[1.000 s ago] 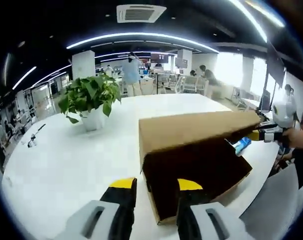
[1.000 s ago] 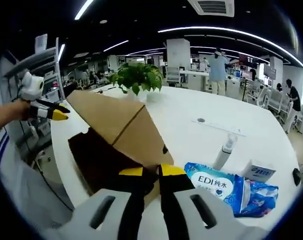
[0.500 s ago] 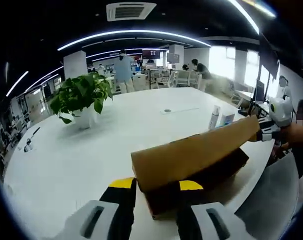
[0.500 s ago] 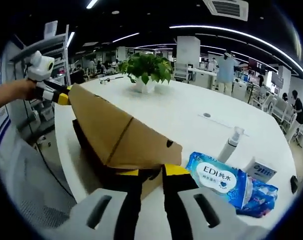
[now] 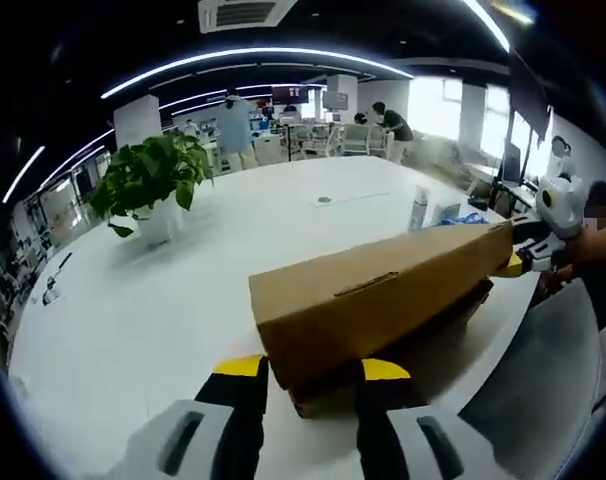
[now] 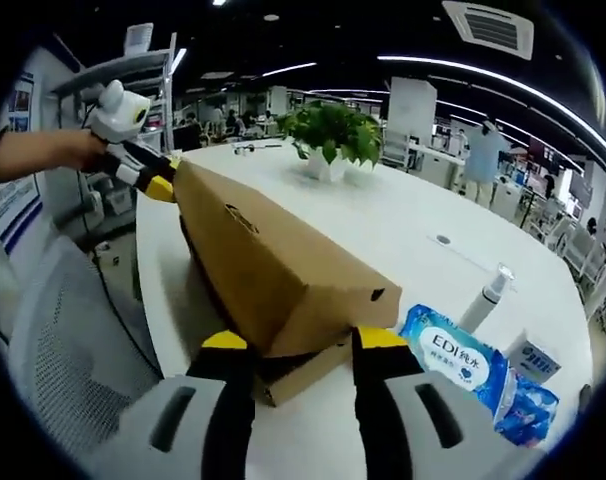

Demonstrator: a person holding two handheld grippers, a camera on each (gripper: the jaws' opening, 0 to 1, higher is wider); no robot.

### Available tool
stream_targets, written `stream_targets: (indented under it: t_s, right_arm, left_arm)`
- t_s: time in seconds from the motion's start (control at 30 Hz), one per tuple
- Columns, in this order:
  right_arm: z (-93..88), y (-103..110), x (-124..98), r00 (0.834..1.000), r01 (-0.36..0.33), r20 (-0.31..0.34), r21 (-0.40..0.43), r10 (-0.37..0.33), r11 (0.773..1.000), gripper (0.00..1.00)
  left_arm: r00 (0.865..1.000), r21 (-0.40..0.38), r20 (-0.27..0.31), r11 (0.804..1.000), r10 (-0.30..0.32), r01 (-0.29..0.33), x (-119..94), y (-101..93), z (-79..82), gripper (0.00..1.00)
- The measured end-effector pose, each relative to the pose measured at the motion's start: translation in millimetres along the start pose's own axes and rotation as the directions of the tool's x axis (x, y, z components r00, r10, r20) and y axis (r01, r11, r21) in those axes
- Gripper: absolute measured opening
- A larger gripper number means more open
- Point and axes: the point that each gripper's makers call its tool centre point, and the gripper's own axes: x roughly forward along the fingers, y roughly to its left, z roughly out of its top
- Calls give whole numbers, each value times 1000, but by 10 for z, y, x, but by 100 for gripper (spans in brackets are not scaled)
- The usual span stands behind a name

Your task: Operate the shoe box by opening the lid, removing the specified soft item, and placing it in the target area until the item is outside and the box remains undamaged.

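Shoe box [image 5: 378,300] lies lengthwise between both hand-held grippers, each spread astride an end

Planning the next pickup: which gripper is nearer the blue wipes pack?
Right. The right gripper sits at the box end beside the wipes pack; the left gripper is at the box's opposite end.

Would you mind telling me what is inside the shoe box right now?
The contents cannot be seen. The cardboard lid is lowered over the shoe box, leaving only a dark gap along its edge. The wipes pack lies outside, on the white table.
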Motion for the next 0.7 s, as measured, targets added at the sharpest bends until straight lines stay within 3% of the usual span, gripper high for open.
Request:
stream_targets:
  t_s: [0.1, 0.47, 0.7]
  right_arm:
    - [-22, 39, 16, 1000, -9, -11, -15, 9, 1000, 43]
    - [-84, 73, 44, 1000, -14, -28, 42, 15, 999, 45]
    - [-154, 113, 98, 999, -5, -51, 26, 6, 1000, 46]
  left_arm:
    - [1000, 43, -14, 999, 8, -7, 17, -10, -44, 35]
    - [999, 52, -42, 999, -12, 14, 65, -34, -170, 38]
    - [999, 21, -49, 1000, -21, 22, 105, -56, -242, 40]
